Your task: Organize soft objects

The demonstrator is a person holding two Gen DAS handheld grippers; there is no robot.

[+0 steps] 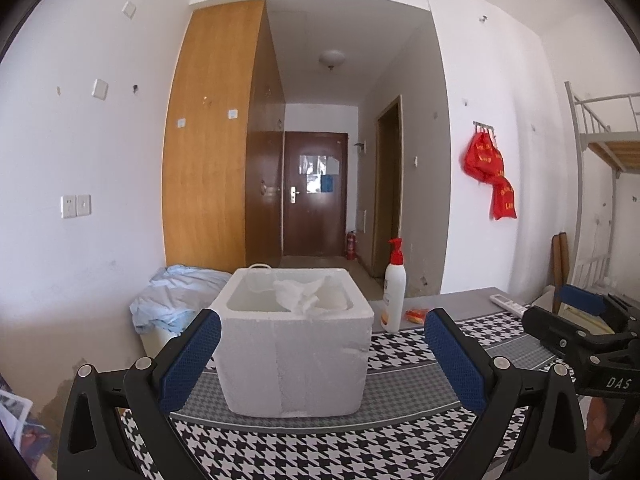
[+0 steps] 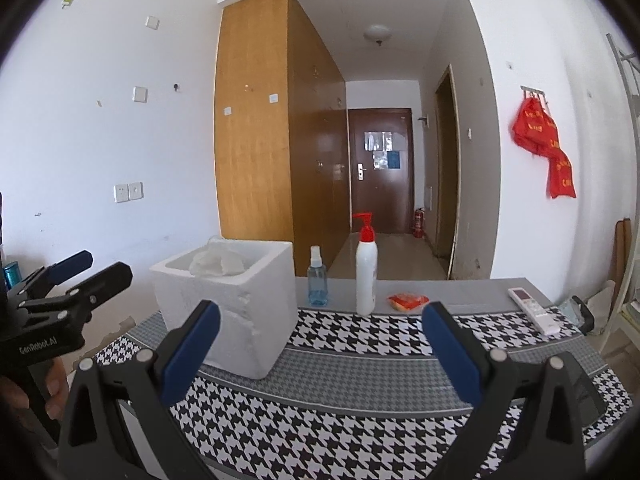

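Currently, near to far:
left claw (image 1: 322,356): mine, jaws spread wide, nothing between the blue pads, hanging above the tablecloth, foam box framed between the fingers.
right claw (image 2: 320,354): also wide open, holding nothing, above the cloth to the right of the box.
tablecloth (image 2: 360,432): black-and-white houndstooth with grey bands, covers the near part of the table.
foam box (image 1: 294,352): white, open top, standing on the cloth, straight ahead of the left claw.
soft white cloth (image 1: 304,294): crumpled, inside the box, poking up to the rim.
lotion bottle (image 2: 366,272): white with red pump, upright, right of the box near the far table edge.
spray bottle (image 2: 317,282): clear blue, upright, between box and lotion bottle.
orange packet (image 2: 408,302): flat on the grey table, just right of the lotion bottle.
remote (image 2: 534,310): white, lying at the far right.
blue fabric (image 1: 176,300): bunched up behind and left of the box.
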